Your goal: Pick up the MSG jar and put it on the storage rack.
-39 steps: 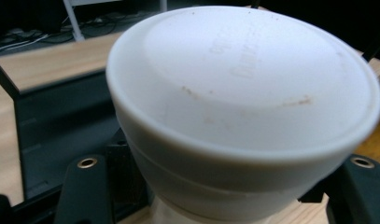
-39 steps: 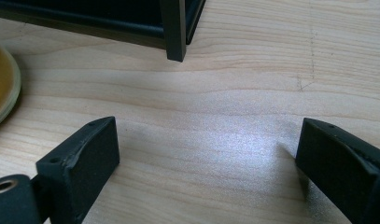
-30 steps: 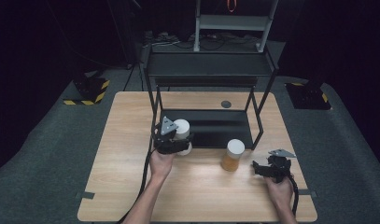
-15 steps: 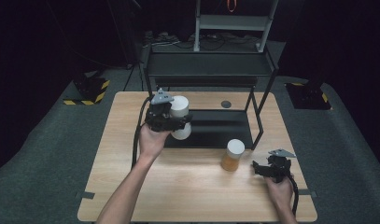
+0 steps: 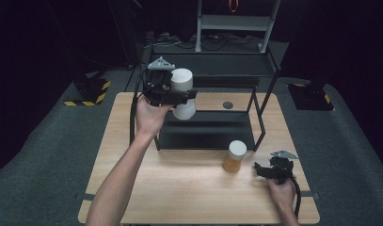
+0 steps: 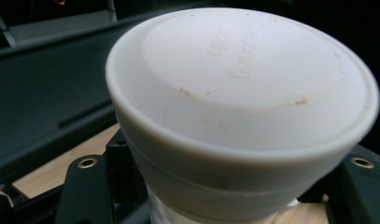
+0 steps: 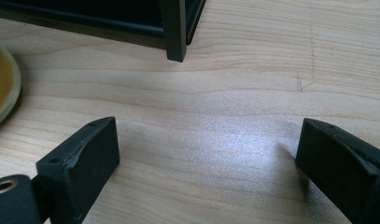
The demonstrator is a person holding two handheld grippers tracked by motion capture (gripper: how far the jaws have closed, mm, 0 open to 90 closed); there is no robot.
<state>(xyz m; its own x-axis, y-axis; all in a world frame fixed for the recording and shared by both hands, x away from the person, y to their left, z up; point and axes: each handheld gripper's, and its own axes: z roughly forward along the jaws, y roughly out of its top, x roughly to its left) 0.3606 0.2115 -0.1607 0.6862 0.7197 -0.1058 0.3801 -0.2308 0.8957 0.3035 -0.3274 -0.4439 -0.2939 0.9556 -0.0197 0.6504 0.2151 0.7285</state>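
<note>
Clamped in the left gripper (image 5: 177, 96) above the black metal rack's (image 5: 259, 123) lower shelf, the white-lidded plastic jar (image 5: 182, 92) could clip what seems the upper shelf and slip loose.

White-lidded jar (image 5: 182, 92) held aloft, upright.

My left gripper (image 5: 179, 96), black with a grey top plate, grips a white jar (image 5: 182, 94) whose cap (image 6: 243, 88) has faint brown smudges. Near right, an amber jar (image 5: 235, 157) with a white cap. My right gripper (image 5: 267, 170) is black; the shelf rack (image 5: 205, 129) is black; the table (image 5: 179, 188) is pale wood grain.
</note>
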